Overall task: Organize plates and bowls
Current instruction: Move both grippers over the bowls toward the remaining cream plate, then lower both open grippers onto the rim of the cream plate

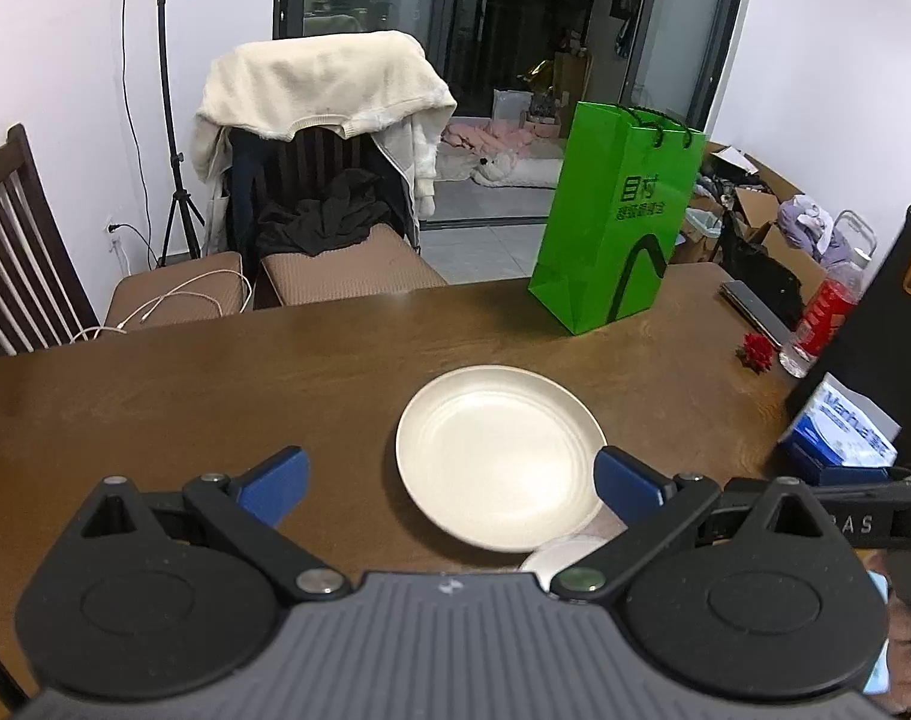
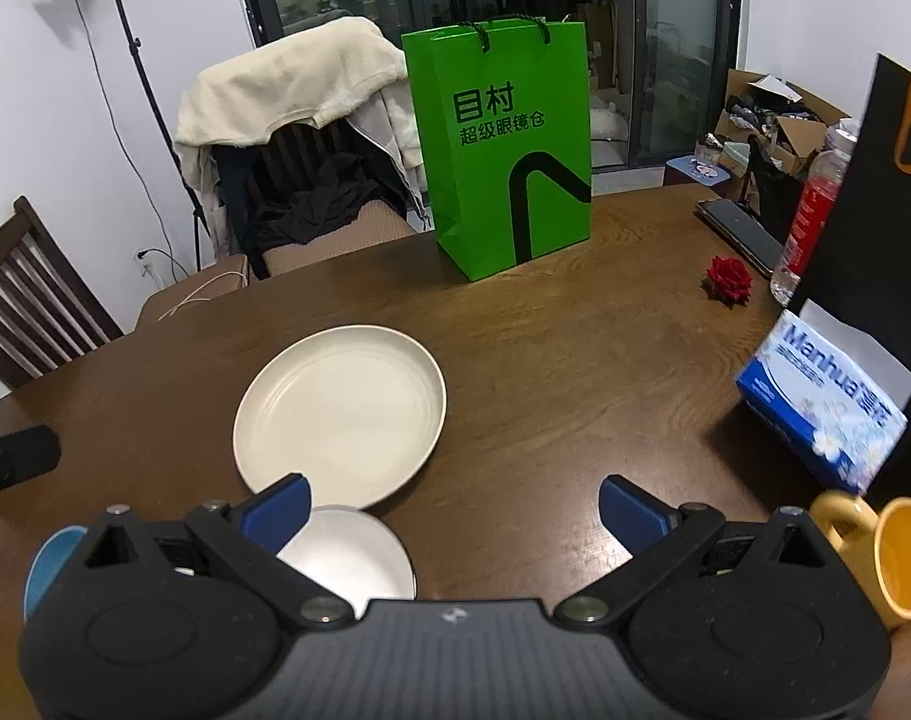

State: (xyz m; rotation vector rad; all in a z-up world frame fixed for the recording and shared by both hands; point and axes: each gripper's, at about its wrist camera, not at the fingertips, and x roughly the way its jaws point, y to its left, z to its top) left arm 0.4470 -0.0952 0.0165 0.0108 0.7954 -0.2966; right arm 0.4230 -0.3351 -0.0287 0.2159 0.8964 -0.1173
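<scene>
1. The brown wooden worktop (image 2: 575, 372) fills the lower half of both views, with dark wooden chairs along its far edge; one chair (image 2: 311, 162) is draped with a cream garment.
2. A green paper bag (image 2: 503, 156) stands upright near the far edge of the worktop, well apart from the dishes.
3. The cream plate (image 2: 341, 414) lies flat on the worktop, in front of the bag and nearer the camera. In the left wrist view the same plate (image 1: 497, 456) sits just ahead of the fingers, toward the right one.
4. The left hand-held gripper (image 1: 449, 489) hangs above the worktop with its jaws spread wide and nothing between them.
5. The right hand-held gripper (image 2: 452, 510) is likewise spread wide and holds nothing; bare wood shows between its blue fingers.
6. A small white bowl (image 2: 359, 552) sits just beside the plate's near rim, partly hidden behind the right gripper's left finger; whether the two touch I cannot tell.
7. A blue tissue box (image 2: 821, 402) leans at the right side.
8. A yellow mug (image 2: 899, 558) lies at the right edge.
9. A red rose (image 2: 728, 279) rests on the worktop, right of the bag.
</scene>
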